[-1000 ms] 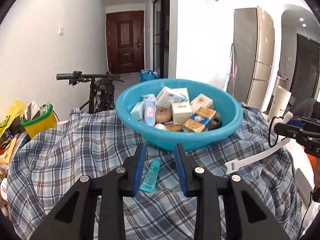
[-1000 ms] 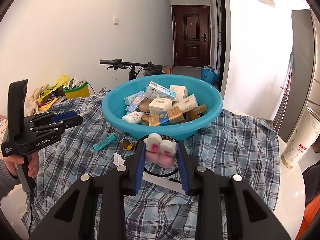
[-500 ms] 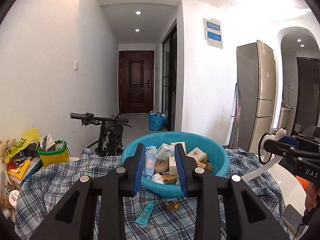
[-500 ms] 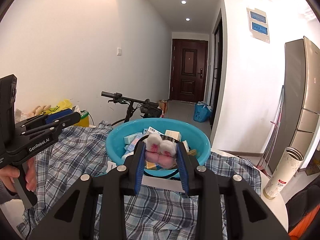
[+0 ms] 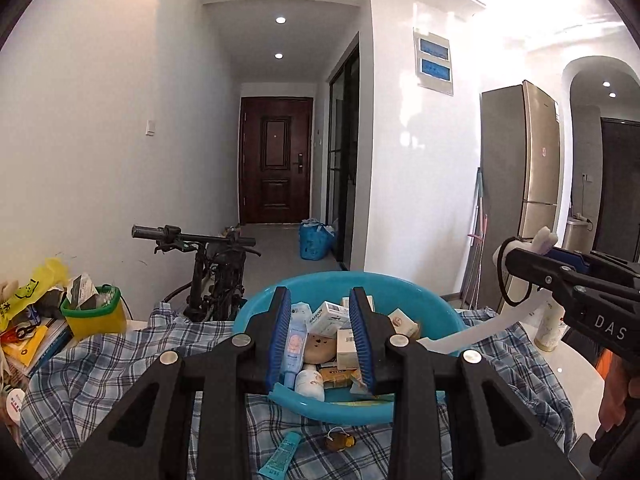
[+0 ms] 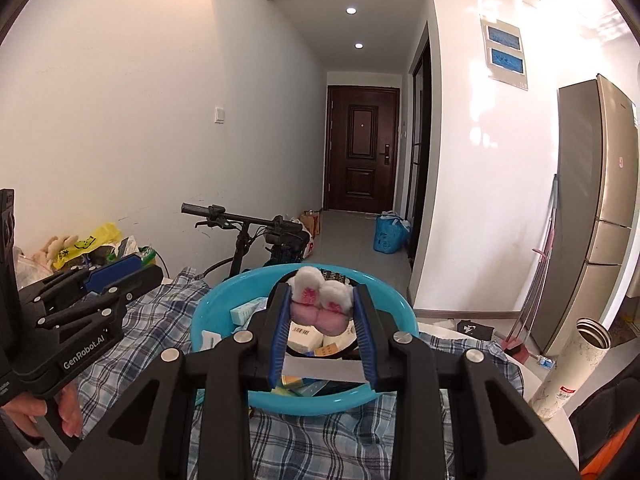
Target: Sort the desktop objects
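Note:
A turquoise basin (image 5: 400,404) full of small boxes and tubes stands on the plaid cloth (image 5: 100,380). My left gripper (image 5: 321,336) hangs in front of it, jaws a little apart with nothing between them. A teal tube (image 5: 280,456) and a small brown item (image 5: 338,442) lie on the cloth below it. My right gripper (image 6: 321,312) is shut on a pink-and-white plush toy (image 6: 320,300) with a black loop and a white tag, held above the basin (image 6: 208,312). Each gripper also shows in the other's view: the right gripper (image 5: 508,258) and the left gripper (image 6: 152,276).
A green-and-yellow tub (image 5: 94,312) and stacked books sit at the table's left edge. A bicycle (image 5: 216,272) stands behind the table. A tall white flask (image 6: 568,368) stands on the bare white tabletop at the right. A hallway runs to a dark door.
Both grippers have risen and tipped up, so the basin sits lower in both views and more hallway shows. The right gripper keeps the plush toy; the teal tube stays on the cloth.

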`<state>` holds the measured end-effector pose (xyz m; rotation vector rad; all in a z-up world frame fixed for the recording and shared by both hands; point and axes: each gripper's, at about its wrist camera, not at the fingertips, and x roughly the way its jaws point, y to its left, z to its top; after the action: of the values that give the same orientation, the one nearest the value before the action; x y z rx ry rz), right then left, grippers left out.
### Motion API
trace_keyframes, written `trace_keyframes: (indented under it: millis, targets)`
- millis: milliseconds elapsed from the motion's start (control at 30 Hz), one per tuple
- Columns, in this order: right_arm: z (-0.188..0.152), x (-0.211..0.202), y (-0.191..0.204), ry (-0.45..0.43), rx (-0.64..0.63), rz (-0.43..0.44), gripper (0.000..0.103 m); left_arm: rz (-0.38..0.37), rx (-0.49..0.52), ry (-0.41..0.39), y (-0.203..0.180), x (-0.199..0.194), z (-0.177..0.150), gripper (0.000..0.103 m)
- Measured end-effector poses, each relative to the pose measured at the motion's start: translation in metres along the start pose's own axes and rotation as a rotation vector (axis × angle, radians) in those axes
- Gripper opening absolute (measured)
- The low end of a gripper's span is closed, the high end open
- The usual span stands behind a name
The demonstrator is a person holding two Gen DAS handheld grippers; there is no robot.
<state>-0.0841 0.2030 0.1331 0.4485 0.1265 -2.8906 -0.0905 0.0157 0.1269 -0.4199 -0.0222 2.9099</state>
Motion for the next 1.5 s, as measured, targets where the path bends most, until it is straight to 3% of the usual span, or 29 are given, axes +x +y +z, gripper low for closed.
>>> trace_keyframes:
  millis: [133,233,400,567,733,1033,1233,1333,1500]
  targets:
    - [0.010,0.035,-0.004,0.004,0.006,-0.059,0.029,0.011,-0.005,0.023,0.002,0.046,0.011,0.033]
    - [0.013,0.064,-0.005,0.016,0.005,-0.104,0.029,0.068,0.008,0.030,0.003,0.084,0.018,0.033]
    - [0.012,0.108,-0.006,0.069,-0.010,-0.152,0.029,0.113,-0.073,0.084,0.019,0.140,0.026,0.033]
    - [0.006,0.136,-0.013,0.135,-0.001,-0.156,0.029,0.163,-0.058,0.130,0.024,0.171,0.025,0.033]
    - [0.003,0.148,-0.009,0.163,-0.032,-0.141,0.029,0.141,-0.045,0.160,0.018,0.183,0.026,0.033]
    - [0.003,0.163,-0.019,0.258,0.026,-0.157,0.029,0.094,-0.058,0.353,0.010,0.205,0.023,0.033]
    - [-0.001,0.176,-0.018,0.382,0.006,-0.147,0.030,0.043,-0.075,0.622,0.004,0.229,0.014,0.033]
    - [-0.010,0.192,-0.019,0.539,0.007,-0.097,0.030,0.031,-0.084,0.783,0.001,0.242,0.002,0.033]
    - [-0.017,0.196,-0.019,0.591,-0.010,-0.079,0.030,0.053,-0.058,0.760,-0.003,0.234,0.003,0.033]
